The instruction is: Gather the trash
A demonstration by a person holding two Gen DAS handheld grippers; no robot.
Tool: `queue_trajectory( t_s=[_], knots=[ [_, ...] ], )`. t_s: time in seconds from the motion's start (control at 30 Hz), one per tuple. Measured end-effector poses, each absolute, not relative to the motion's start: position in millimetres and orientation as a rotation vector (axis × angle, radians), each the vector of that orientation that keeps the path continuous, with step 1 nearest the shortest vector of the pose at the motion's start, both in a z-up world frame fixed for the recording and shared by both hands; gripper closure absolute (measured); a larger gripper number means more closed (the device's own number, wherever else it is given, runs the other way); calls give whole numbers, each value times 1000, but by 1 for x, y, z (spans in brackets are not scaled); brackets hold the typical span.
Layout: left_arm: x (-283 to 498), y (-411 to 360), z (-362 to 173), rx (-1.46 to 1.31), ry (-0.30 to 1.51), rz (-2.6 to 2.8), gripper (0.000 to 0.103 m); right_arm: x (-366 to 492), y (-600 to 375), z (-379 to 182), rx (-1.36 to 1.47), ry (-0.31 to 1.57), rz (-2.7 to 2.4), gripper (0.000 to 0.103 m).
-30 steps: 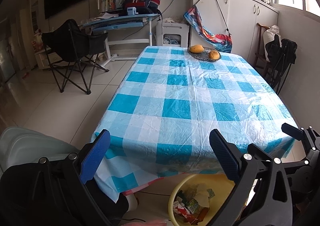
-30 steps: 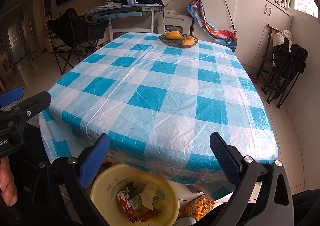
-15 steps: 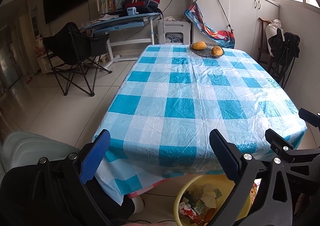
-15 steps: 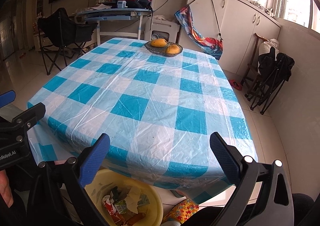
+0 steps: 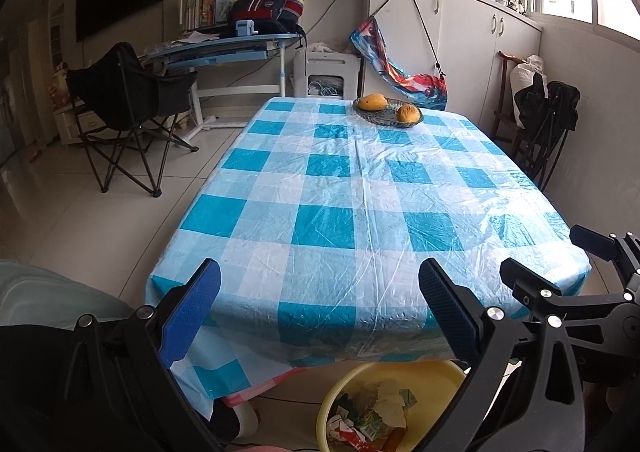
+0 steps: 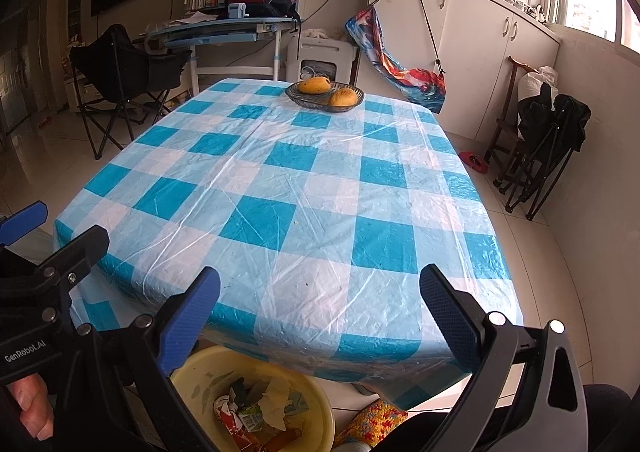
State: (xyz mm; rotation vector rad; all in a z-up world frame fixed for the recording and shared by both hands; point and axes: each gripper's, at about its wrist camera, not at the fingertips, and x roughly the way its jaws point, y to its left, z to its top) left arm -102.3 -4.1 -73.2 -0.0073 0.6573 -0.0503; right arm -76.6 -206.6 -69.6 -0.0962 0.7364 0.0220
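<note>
1. We hold our left gripper [image 5: 320, 316] with its jaws spread wide and nothing between the blue pads; it hangs off the near edge of the table, above the floor.
2. Our right gripper [image 6: 320, 316] is likewise wide apart and empty, just beside the left one, which shows at the left of its view.
3. Directly below both, on the floor under the near table edge, sits the yellow basin [image 6: 320, 408] with the trash [image 6: 260, 408] in it: crumpled paper, small cartons and wrappers piled together.
4. Beyond the jaws, the blue-and-white checked tablecloth [image 5: 360, 192] shows no litter that we can make out.
5. At the far end stands a fruit bowl [image 6: 325, 95] with two mangoes, well apart from us; these do not look like trash.
6. We judge the collecting essentially finished: the rubbish lies in the basin and nothing loose remains on the table, though the floor beyond is only partly visible.
</note>
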Motion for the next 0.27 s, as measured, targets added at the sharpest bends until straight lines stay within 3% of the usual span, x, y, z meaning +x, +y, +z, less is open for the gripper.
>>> queue_trajectory(
  t_s=[0.27],
  knots=[
    [-88,14,-79,-66,764,24,7,-76,-211,-66,-77,728,18,7]
  ],
)
